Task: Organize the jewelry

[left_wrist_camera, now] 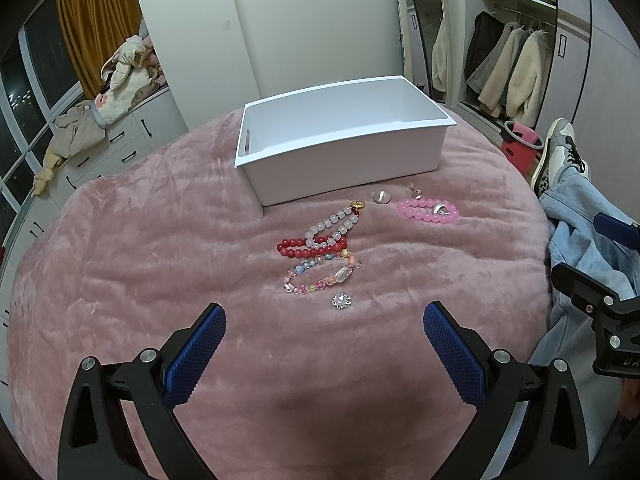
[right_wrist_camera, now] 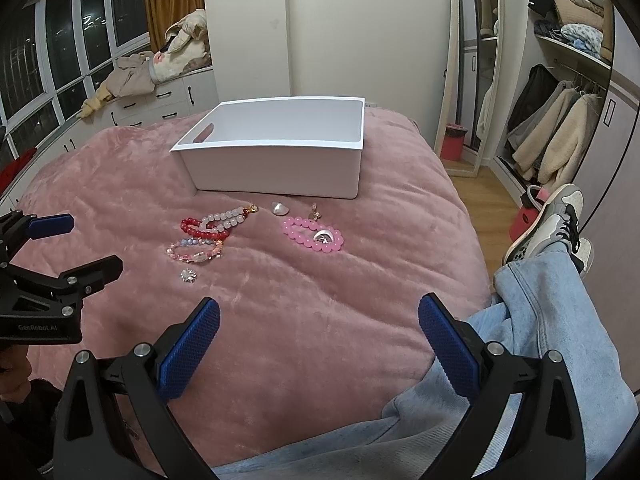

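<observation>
A white box [left_wrist_camera: 340, 160] [right_wrist_camera: 280, 168] stands open on the pink blanket. In front of it lie a red bead bracelet [left_wrist_camera: 298, 246] [right_wrist_camera: 200, 230], a white bead bracelet [left_wrist_camera: 336, 224] [right_wrist_camera: 226, 216], a multicolour bead bracelet [left_wrist_camera: 320, 276] [right_wrist_camera: 196, 252], a crystal brooch [left_wrist_camera: 341, 301] [right_wrist_camera: 188, 275], a silver shell piece [left_wrist_camera: 379, 197] [right_wrist_camera: 279, 208], a small earring [left_wrist_camera: 414, 190] [right_wrist_camera: 315, 213] and a pink bead bracelet [left_wrist_camera: 427, 209] [right_wrist_camera: 312, 235] with a silver ring [left_wrist_camera: 440, 210] [right_wrist_camera: 323, 236] inside. My left gripper [left_wrist_camera: 324, 316] [right_wrist_camera: 76, 240] is open and empty, just short of the brooch. My right gripper [right_wrist_camera: 319, 312] is open and empty, nearer than the jewelry.
The pink blanket [left_wrist_camera: 160, 260] [right_wrist_camera: 360, 280] covers the bed. A person's jeans leg [right_wrist_camera: 560, 320] and sneaker [right_wrist_camera: 556, 216] lie at the right. A white dresser with clothes [right_wrist_camera: 152, 92], a mirror [right_wrist_camera: 472, 72] and an open wardrobe [right_wrist_camera: 560, 132] surround the bed.
</observation>
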Tool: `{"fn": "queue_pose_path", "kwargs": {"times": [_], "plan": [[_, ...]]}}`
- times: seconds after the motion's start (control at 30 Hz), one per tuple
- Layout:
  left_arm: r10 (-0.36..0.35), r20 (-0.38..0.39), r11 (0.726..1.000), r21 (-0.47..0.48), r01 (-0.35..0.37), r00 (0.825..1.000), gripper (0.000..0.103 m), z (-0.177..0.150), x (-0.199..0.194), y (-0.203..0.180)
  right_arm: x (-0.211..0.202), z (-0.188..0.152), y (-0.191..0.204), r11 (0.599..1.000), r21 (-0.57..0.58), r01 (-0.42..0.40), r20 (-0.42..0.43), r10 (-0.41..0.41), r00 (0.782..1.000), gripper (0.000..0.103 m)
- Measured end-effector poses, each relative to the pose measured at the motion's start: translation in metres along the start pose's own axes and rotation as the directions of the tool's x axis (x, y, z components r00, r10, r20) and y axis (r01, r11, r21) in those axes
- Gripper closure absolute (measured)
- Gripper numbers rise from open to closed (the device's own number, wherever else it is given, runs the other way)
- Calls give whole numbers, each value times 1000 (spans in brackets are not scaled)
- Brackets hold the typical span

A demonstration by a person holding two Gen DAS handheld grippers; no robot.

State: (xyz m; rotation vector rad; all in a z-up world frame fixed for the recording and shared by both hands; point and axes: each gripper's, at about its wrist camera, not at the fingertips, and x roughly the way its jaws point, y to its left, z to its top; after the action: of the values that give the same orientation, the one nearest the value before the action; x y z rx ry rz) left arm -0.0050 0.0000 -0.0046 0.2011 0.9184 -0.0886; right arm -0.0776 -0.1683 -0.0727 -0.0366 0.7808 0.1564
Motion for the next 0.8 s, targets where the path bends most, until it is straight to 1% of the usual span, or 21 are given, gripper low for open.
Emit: {"fn": "queue_pose_path", "kwargs": {"times": [0.8], "plan": [[-8,-10,1000,16,8,1000,3,0,3,-2,5,-5,-1,1000,1,-3,-13,3,1000,5]]}}
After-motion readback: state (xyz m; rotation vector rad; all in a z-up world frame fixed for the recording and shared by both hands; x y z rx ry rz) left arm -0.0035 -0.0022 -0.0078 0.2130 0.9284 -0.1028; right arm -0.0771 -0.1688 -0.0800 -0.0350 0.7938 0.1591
